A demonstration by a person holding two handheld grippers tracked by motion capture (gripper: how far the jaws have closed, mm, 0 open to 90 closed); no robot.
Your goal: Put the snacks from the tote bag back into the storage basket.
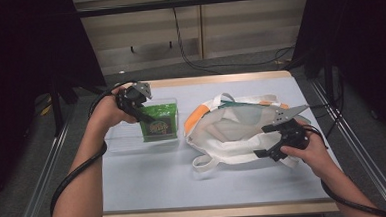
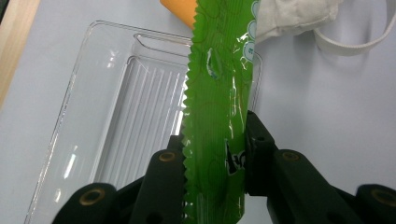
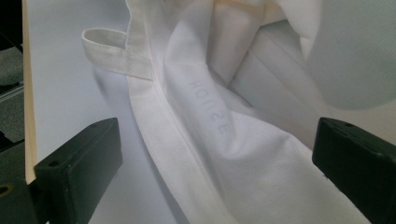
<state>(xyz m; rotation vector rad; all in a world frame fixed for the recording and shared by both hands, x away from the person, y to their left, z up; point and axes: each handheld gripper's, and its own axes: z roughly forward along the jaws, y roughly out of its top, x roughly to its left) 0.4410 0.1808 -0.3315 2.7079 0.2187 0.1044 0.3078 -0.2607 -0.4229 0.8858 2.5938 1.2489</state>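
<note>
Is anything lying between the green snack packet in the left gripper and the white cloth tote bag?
Nothing visible does. The left gripper grips the green snack packet over the clear plastic tray; only bare table separates it from the white cloth tote bag.

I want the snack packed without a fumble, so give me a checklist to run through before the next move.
1. Left gripper clamps the green crinkle-edged foil snack packet: ok.
2. Packet free of the clear plastic tray: cannot tell.
3. Right gripper jaws wide apart over the white cloth tote bag, pinching nothing: ok.
4. Bag mouth held open for the packet: not ok.
5. Bag's white strap handle lying clear of the mouth: ok.
</note>
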